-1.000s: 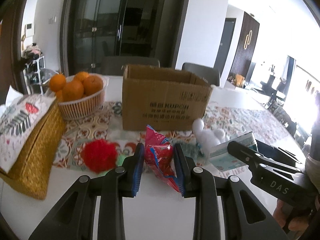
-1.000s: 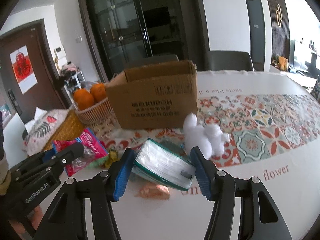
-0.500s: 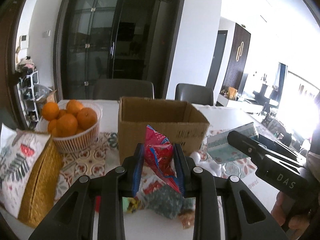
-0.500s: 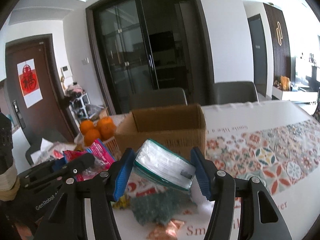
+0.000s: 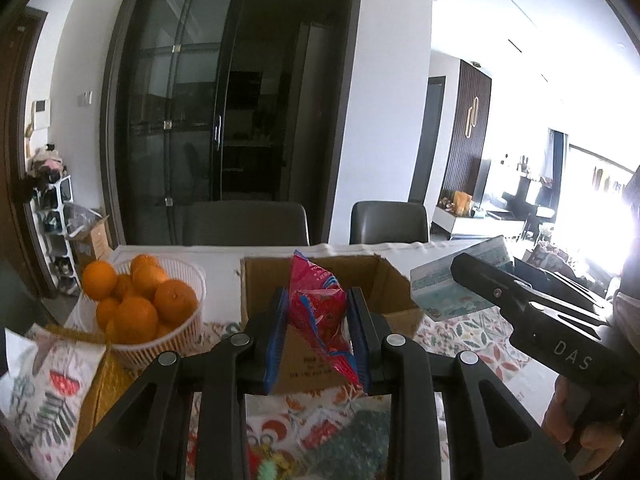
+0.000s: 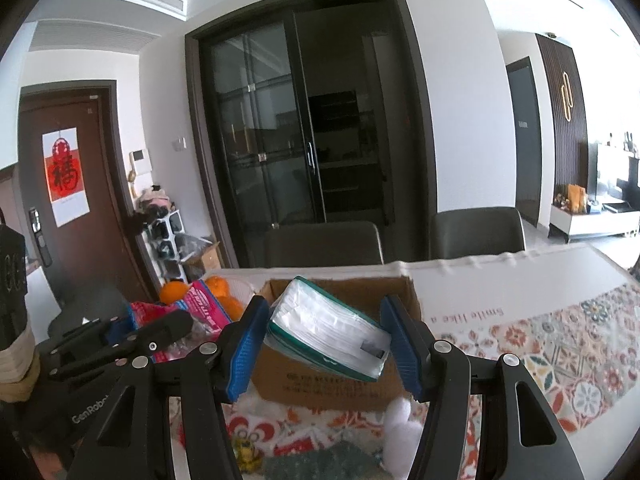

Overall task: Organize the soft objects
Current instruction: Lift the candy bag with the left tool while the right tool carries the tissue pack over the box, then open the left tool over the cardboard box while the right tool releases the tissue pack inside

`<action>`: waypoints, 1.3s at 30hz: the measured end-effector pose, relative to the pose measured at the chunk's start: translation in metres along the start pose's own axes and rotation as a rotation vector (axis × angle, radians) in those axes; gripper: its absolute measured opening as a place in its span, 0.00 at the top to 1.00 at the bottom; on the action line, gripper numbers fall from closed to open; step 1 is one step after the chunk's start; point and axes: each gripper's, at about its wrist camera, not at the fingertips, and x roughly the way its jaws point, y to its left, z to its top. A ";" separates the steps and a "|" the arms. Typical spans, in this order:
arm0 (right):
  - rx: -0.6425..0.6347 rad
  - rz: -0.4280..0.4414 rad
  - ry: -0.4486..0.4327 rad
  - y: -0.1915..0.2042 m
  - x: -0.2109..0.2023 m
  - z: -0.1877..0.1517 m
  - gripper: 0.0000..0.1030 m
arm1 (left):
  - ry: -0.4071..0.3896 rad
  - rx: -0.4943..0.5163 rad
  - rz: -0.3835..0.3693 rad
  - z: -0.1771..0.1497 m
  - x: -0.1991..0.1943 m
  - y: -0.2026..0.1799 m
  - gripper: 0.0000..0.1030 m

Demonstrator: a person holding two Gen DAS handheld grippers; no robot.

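Note:
My left gripper is shut on a red snack bag and holds it high, in front of the open cardboard box. My right gripper is shut on a soft tissue pack with green edges, also raised before the box. The tissue pack shows in the left wrist view at the right, the snack bag in the right wrist view at the left. A white plush toy, a teal bumpy item and small wrapped bits lie on the table below.
A white basket of oranges stands left of the box. A woven tissue holder with a patterned cover is at the far left. Two dark chairs stand behind the table with its patterned cloth.
Both grippers have risen from near the tabletop with their loads and now sit level with the box's rim. The red pompom and plush toy have dropped out of the left view.

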 end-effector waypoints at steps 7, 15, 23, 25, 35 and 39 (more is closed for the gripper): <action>-0.024 0.000 -0.001 -0.002 0.023 0.018 0.42 | -0.008 0.009 0.000 0.014 0.018 0.008 0.71; -0.031 -0.013 0.053 -0.012 0.062 0.025 0.42 | 0.017 0.031 0.000 0.030 0.055 0.013 0.71; -0.024 -0.020 0.132 -0.028 0.100 0.020 0.42 | 0.076 0.048 -0.002 0.030 0.098 0.015 0.71; -0.020 -0.022 0.152 -0.033 0.110 0.018 0.42 | 0.094 0.055 -0.002 0.029 0.109 0.016 0.71; 0.004 -0.019 0.259 -0.048 0.149 0.003 0.42 | 0.224 0.023 -0.028 0.018 0.152 0.023 0.71; 0.009 -0.014 0.298 -0.052 0.160 -0.001 0.41 | 0.264 0.035 -0.022 0.015 0.162 0.023 0.70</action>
